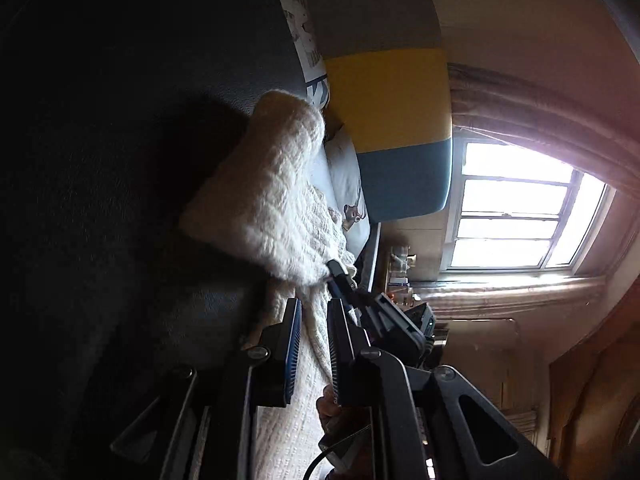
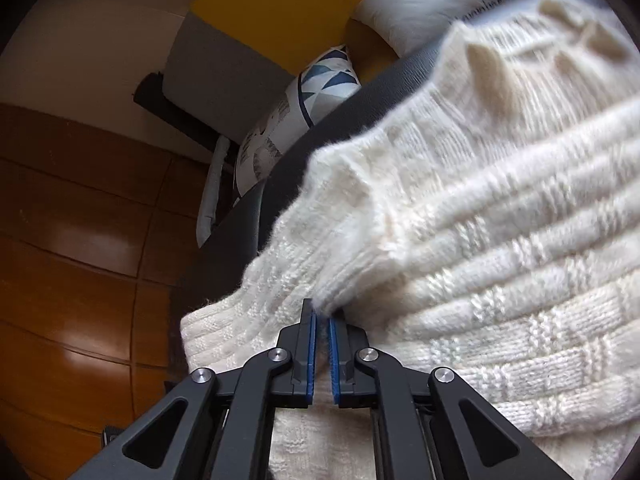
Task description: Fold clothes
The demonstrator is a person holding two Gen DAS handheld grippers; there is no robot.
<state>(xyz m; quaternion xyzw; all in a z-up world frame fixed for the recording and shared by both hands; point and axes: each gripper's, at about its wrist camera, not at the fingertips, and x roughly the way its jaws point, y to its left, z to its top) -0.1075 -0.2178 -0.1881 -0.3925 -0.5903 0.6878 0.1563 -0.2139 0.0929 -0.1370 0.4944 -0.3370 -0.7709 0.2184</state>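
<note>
Black gripper fingers with blue ribbed pads fill the lower part of both views. On the right wrist view the right gripper has its two pads almost together, with only a thin gap, and a ribbed edge of the cream-white chunky knitted sweater is pinched between the tips. This sweater spreads from the fingers toward 1 and 3 o'clock in thick folds and lies over a dark grey upholstered seat, whose edge shows at 11 o'clock from the tips. Beyond it, at 12 o'clock, a white cushion with a blue triangle pattern leans against a backrest with grey and yellow panels. A brown wooden floor takes the whole 9 o'clock side.

On the left wrist view the scene is turned sideways. The left gripper has its pads held apart – the sweater passes through the gap between them, but whether the pads press on it I cannot tell. From its tips, at 1 o'clock, the right gripper is seen holding a lifted fold of the knit. The dark seat fills the 9 o'clock side, the backrest is at 12 o'clock, and a bright barred window with a beige curtain is at 3 o'clock
</note>
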